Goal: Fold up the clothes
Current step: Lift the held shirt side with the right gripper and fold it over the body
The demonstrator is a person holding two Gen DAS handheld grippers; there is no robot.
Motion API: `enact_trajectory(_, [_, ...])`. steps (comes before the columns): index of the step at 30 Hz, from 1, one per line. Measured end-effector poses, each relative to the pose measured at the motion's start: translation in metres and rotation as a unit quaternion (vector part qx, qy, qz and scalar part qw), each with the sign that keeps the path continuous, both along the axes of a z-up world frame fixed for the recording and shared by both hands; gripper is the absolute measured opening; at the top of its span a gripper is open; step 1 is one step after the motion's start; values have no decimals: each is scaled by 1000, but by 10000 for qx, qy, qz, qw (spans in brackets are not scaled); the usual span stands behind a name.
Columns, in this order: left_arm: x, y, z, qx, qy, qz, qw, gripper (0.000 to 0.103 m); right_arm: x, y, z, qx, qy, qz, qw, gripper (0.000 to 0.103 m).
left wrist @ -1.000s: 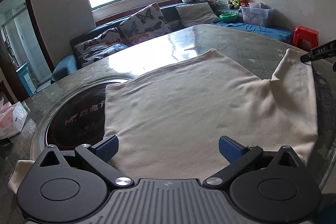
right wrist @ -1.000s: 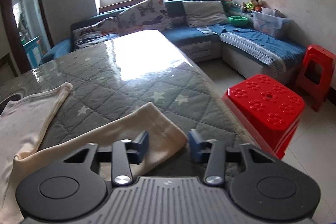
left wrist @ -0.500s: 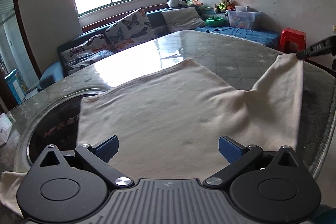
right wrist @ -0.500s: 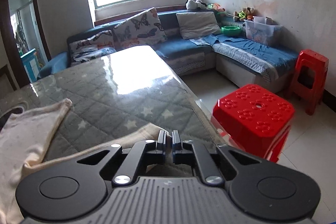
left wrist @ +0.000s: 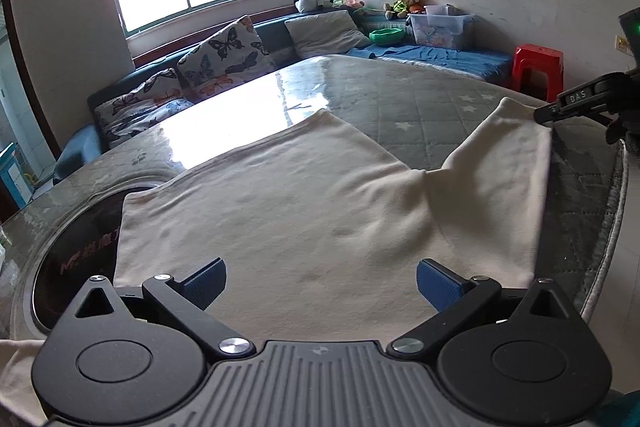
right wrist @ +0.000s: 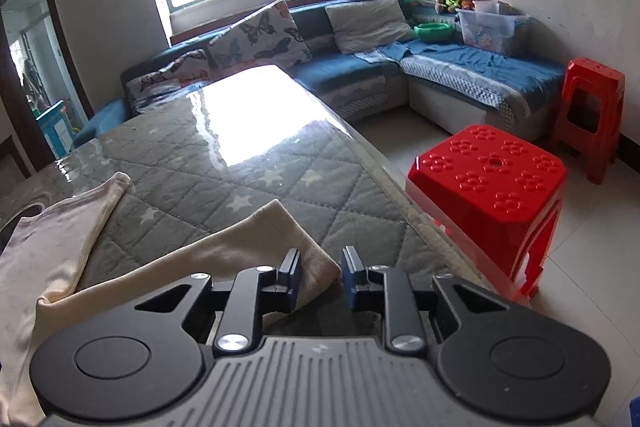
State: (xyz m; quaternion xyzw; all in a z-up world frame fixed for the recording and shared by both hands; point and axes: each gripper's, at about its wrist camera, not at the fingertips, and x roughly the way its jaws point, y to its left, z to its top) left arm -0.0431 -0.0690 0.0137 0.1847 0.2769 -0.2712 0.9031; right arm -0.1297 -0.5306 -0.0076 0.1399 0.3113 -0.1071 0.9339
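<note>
Cream garment (left wrist: 288,211) lies spread flat on the quilted grey table (left wrist: 432,107), its body running from near to far in the left wrist view, its left edge reaching over a dark round inset (left wrist: 68,251) in the tabletop. One sleeve (left wrist: 508,163) branches off to the right, its long axis pointing far and right, toward the table's right edge.

Left gripper (left wrist: 320,277) hovers over the near hem of the body, jaws wide apart, nothing between them. Cloth fills the space ahead of it.

Right gripper (right wrist: 320,277) sits at the sleeve end. In the right wrist view its jaws stand a little apart, and the corner of the cuff (right wrist: 308,259) lies in the gap, touching the left finger (right wrist: 291,275); the right finger stands just clear of the cloth. The cuff corner looks raised slightly off the table, so some hold by one finger cannot be ruled out, but no clamp is seen. From the left wrist view the same tool's tip meets the far corner of the sleeve.

Judgement: the right gripper is the nearer tool to the sleeve. The body lies to its left, so any fold of that sleeve would travel leftward across the table onto the body. A red stool (right wrist: 492,187) stands beyond the table's right edge, clear of that path
</note>
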Motion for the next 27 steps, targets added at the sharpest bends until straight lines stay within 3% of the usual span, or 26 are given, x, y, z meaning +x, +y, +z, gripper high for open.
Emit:
enact_trajectory(1, [-1, 0, 0, -13, -9, -13, 10000, 103, -1, 0, 1, 28, -37, 21, 10000, 9])
enact_trajectory(4, [0, -2, 0, -24, -16, -30, 10000, 103, -5, 1, 8, 75, -200, 87, 9997, 5])
enact_trajectory(15, [-3, -11, -12, -22, 142, -240, 9996, 103, -21, 35, 90, -145, -1017, 826, 9913, 4])
enact_trajectory(22, [-3, 0, -14, -136, 233, -119, 9996, 103, -14, 90, 146, -329, -1398, 1741, 9742, 4])
enact_trajectory(27, [-5, 25, -7, -367, 249, 131, 9989, 103, 2, 147, 166, -493, -1469, 2488, 9561, 4])
